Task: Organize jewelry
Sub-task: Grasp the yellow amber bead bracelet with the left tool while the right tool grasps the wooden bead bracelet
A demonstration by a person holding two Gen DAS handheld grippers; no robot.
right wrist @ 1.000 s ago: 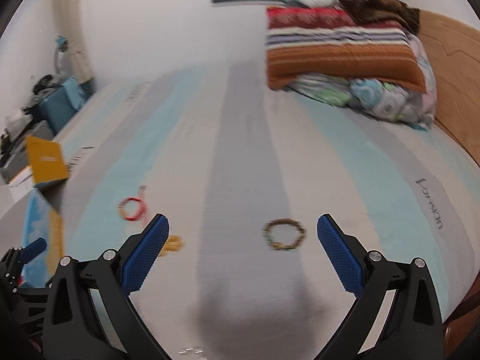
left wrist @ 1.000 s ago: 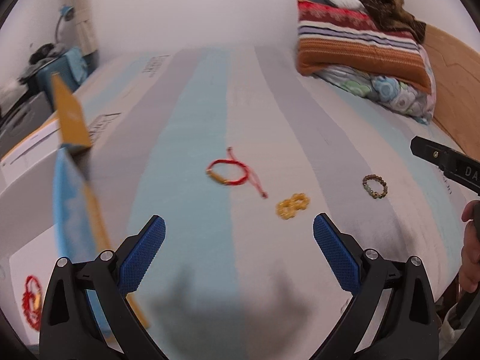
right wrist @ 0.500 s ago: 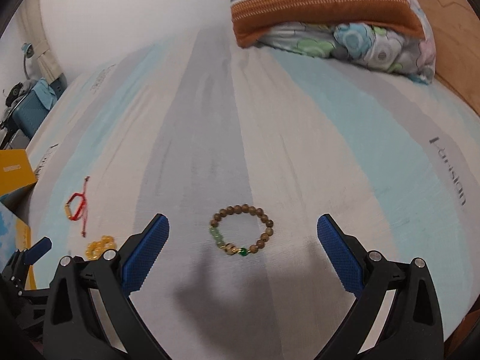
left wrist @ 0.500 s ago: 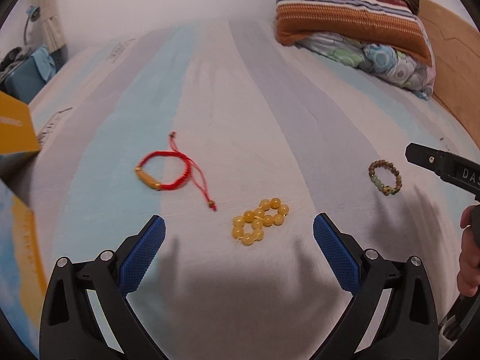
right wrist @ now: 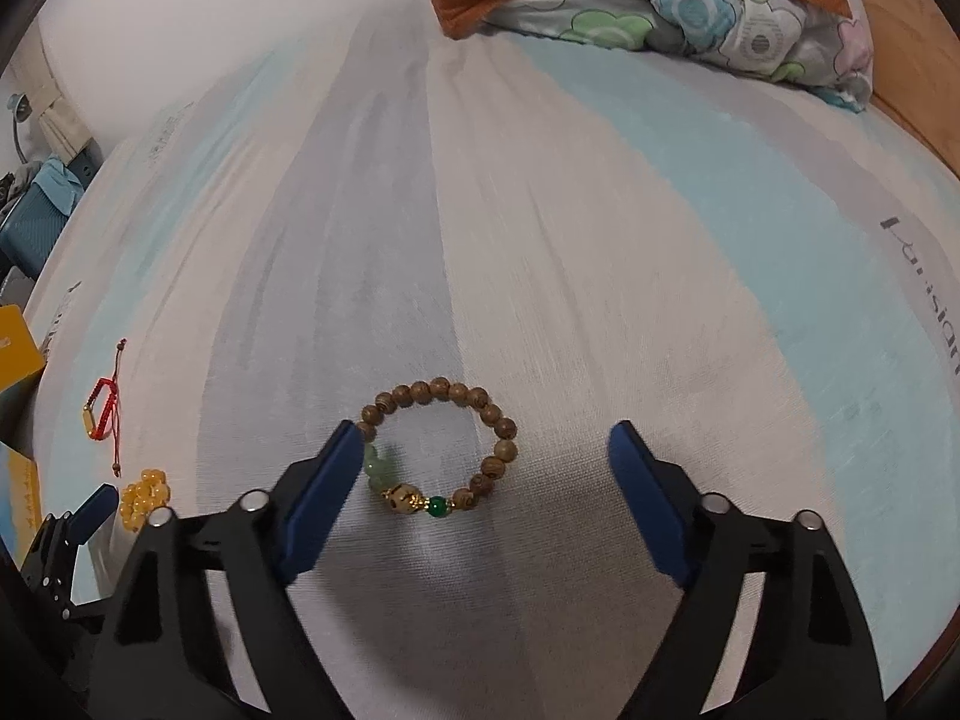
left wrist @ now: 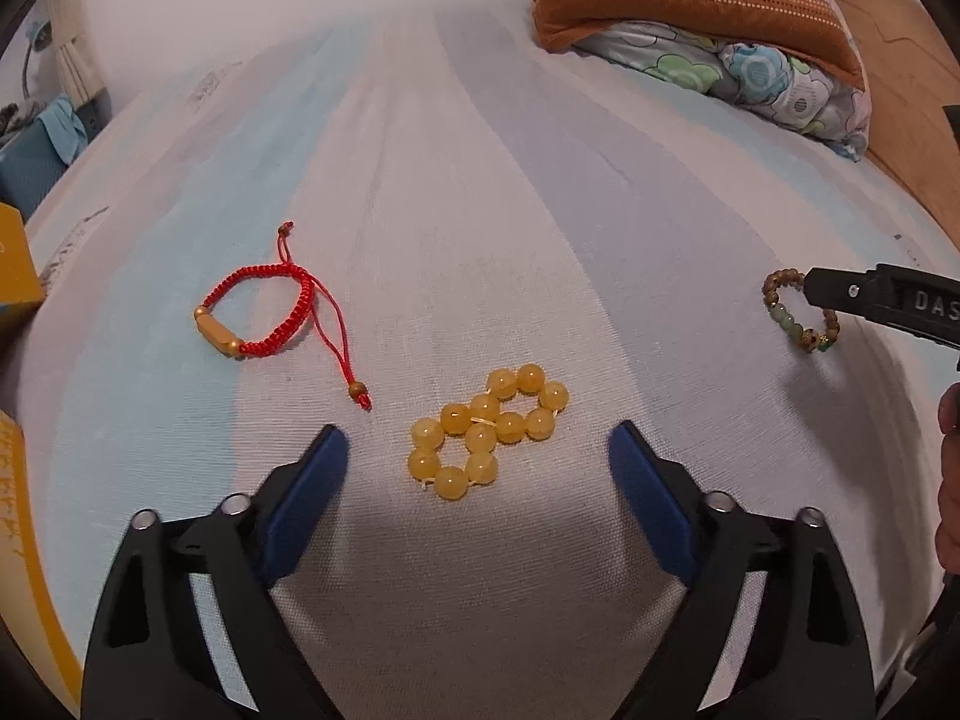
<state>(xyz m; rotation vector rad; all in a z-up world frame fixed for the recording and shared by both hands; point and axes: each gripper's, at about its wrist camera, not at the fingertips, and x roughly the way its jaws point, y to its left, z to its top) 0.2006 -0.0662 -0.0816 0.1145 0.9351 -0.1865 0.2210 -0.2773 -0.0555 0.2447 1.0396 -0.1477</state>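
A yellow bead bracelet lies folded on the striped bed sheet, just ahead of and between the fingers of my open left gripper. A red cord bracelet with a gold tube lies to its left. A brown wooden bead bracelet with green and gold beads lies between the fingers of my open right gripper, close to the left finger. In the left wrist view the brown bracelet is partly hidden by the right gripper. The yellow bracelet and red bracelet show at far left in the right wrist view.
Stacked pillows and a folded blanket lie at the far right of the bed, by a wooden headboard. A yellow and blue box stands at the left edge. A blue bag sits beyond the bed's left side.
Both grippers have moved forward and down toward the sheet. The yellow bracelet now lies between the left fingers and the brown bracelet between the right fingers. Both stay open.
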